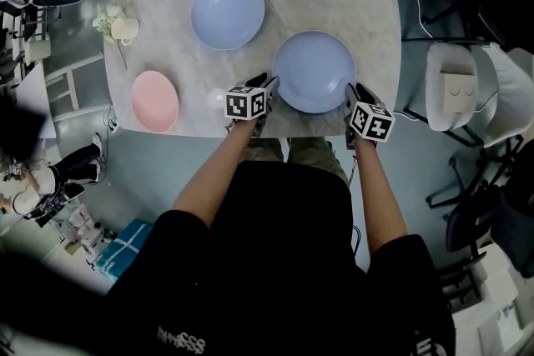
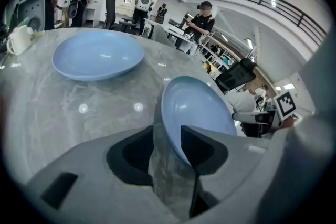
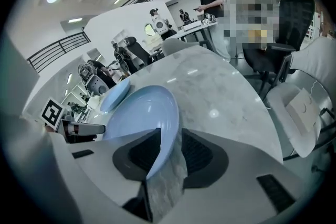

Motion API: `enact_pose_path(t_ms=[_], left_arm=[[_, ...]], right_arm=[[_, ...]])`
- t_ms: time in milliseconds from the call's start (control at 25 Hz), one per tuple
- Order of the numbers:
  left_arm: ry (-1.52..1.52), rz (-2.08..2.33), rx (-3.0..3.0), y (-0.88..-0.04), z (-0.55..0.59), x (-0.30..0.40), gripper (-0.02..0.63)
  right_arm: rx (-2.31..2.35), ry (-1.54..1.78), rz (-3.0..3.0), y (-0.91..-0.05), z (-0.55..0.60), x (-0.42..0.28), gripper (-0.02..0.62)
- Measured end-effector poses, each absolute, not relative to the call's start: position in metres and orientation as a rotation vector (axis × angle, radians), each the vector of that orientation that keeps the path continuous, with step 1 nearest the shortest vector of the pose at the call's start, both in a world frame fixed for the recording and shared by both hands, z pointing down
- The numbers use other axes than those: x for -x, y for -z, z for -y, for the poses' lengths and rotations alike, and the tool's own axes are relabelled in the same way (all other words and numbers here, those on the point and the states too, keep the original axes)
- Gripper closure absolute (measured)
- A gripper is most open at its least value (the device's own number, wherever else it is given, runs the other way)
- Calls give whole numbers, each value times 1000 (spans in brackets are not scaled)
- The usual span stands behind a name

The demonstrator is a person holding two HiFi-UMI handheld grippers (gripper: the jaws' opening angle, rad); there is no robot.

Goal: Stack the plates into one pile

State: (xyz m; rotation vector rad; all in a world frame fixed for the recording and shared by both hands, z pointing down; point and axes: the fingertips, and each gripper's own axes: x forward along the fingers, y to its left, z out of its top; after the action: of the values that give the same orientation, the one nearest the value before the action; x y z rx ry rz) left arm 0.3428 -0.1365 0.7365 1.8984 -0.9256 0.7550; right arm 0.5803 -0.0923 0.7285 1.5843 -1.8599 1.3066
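Observation:
A blue plate lies near the front edge of the marble table, and each gripper is at one side of it. My left gripper is open at its left rim. In the left gripper view the rim of this plate reaches in by the right jaw of the gripper, with bare table showing in the gap. My right gripper is open at the right rim. There the plate's edge runs between the jaws of the gripper. A second blue plate sits farther back. A pink plate lies at the left.
A white cup with small flowers stands at the table's left edge. White chairs are right of the table. Dark office chairs, equipment and several people stand around the room beyond the table.

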Motion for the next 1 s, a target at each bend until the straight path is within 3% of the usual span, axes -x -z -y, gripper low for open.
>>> enact_pose_path(t_ms=[280,400,1000], left_arm=[[-772,938,-1888,-749,136,-346,477],[-777,918,-1893,-750,136,-354,520],[-658,1019,-1836,-714,130,-324,546]], right_arm=[[-1561,-1376,1848,-748,99,-579,506],[-1559,-1395,1852,-749,99,-581,538],[-1548,-1338,1908,-713,101,-554,547]])
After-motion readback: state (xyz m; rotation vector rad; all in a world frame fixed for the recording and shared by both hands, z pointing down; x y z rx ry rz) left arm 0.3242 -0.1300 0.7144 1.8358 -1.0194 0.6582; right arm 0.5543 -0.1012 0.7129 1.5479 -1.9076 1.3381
